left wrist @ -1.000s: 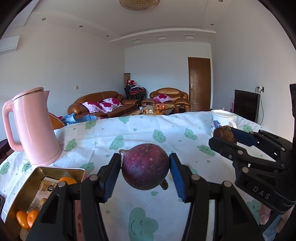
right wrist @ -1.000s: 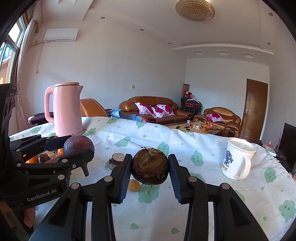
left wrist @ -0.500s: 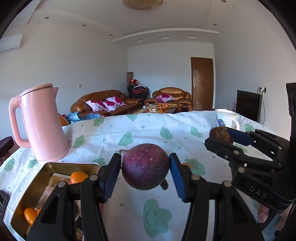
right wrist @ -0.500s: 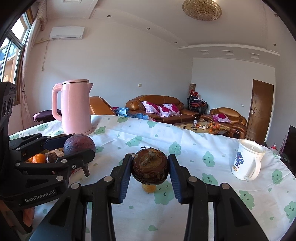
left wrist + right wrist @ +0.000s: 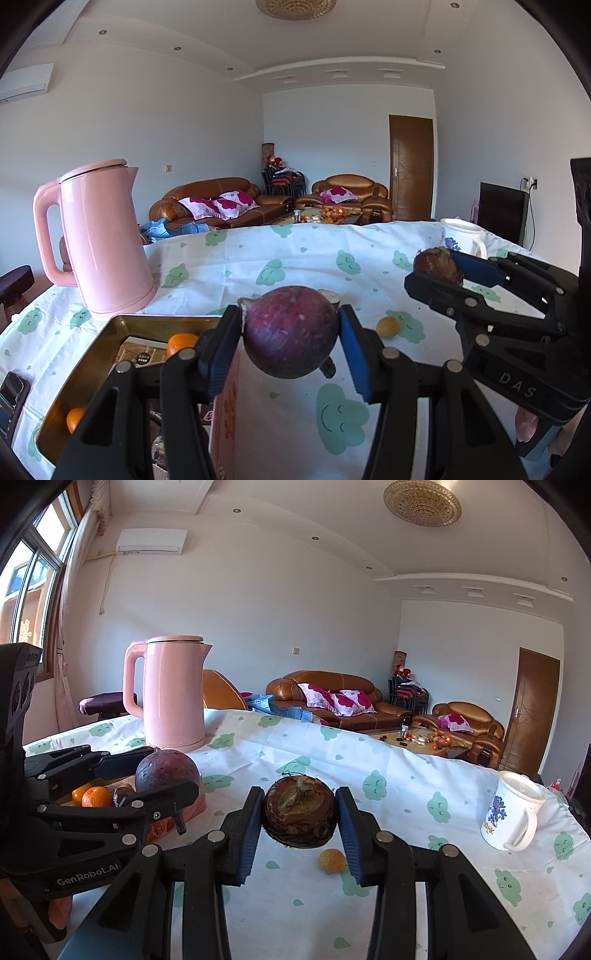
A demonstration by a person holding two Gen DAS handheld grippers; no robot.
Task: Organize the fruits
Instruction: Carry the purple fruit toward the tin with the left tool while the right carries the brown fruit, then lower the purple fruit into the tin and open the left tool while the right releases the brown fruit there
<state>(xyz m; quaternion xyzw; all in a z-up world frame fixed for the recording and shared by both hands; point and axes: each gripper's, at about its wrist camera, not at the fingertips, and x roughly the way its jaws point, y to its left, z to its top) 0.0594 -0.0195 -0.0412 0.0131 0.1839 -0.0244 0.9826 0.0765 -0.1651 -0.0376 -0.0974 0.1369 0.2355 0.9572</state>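
Now two grippers are loaded: the left gripper (image 5: 291, 341) clamps one purple round fruit (image 5: 291, 331), the right gripper (image 5: 300, 818) one brown fruit (image 5: 300, 816), both above the tablecloth (image 5: 295, 254). Two, perhaps three, oranges (image 5: 181, 341) sit in the gold tray (image 5: 110, 339); one yellow fruit (image 5: 331, 859) lies loose. Since earlier, the pink kettle (image 5: 103, 240) sits further right in both views.

Purple fruit (image 5: 291, 332) clamped — tin tray (image 5: 88, 365) below-left.

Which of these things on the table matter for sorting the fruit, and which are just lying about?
Part of the job:
- purple fruit in the left gripper
- brown fruit in the right gripper
- gold tray holding oranges
- small yellow fruit on the cloth

Just lying about:
- pink kettle
- white mug
- phone
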